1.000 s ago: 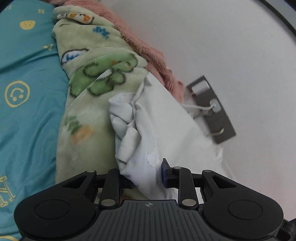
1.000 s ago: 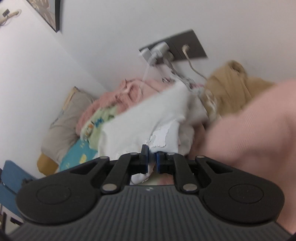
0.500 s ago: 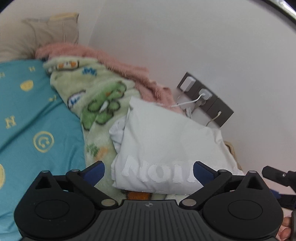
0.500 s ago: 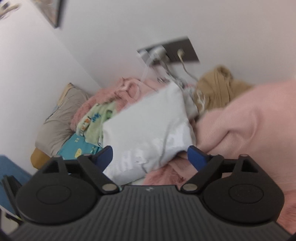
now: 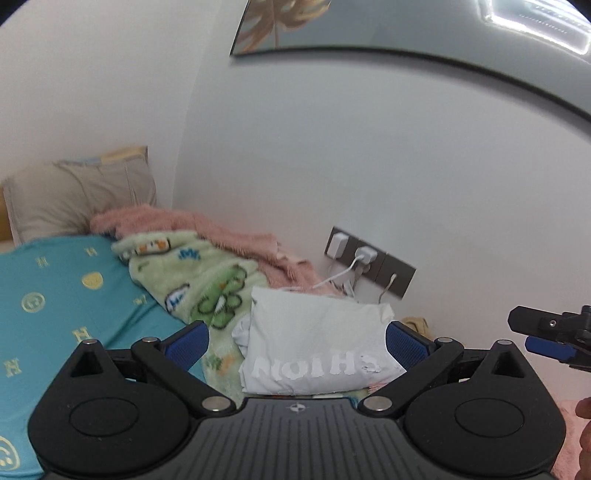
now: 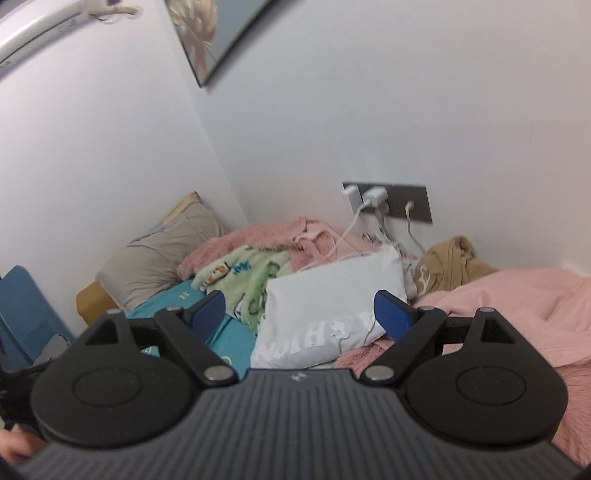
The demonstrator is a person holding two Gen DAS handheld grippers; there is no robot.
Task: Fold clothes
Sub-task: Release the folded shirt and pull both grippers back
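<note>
A folded white shirt [image 5: 317, 347] with white lettering across its near edge lies on the bed, on top of a green cartoon blanket [image 5: 207, 284] and close to the wall. It forms a neat rectangular packet; a bunched bit of white cloth sticks out at its left side.

The left gripper [image 5: 297, 339] stands wide open, its blue fingers [image 5: 186, 341] spread to either side of the shirt as the camera sees it, apart from the cloth and holding nothing. The right gripper [image 6: 299, 314] is likewise wide open and empty, its blue fingers [image 6: 393, 314] framing the shirt without touching it. In the left wrist view the right gripper [image 5: 546, 338] shows at the far right edge, beside part of a hand [image 5: 585, 439].

Left of the green blanket lies a teal sheet [image 5: 66, 310] printed with yellow smiley faces and letters. Beyond the blanket a fuzzy pink throw [image 5: 207, 229] runs along the wall to a grey pillow [image 5: 77, 199] in the corner. On the wall behind the shirt is a dark socket plate [image 6: 388, 201] with white chargers plugged in, and a white cable [image 6: 343, 240] trails down from it toward the shirt. To the right of the shirt sit a crumpled tan garment [image 6: 450, 266] and a broad pink blanket [image 6: 517, 310]. A framed picture [image 5: 369, 26] hangs higher on the wall.
</note>
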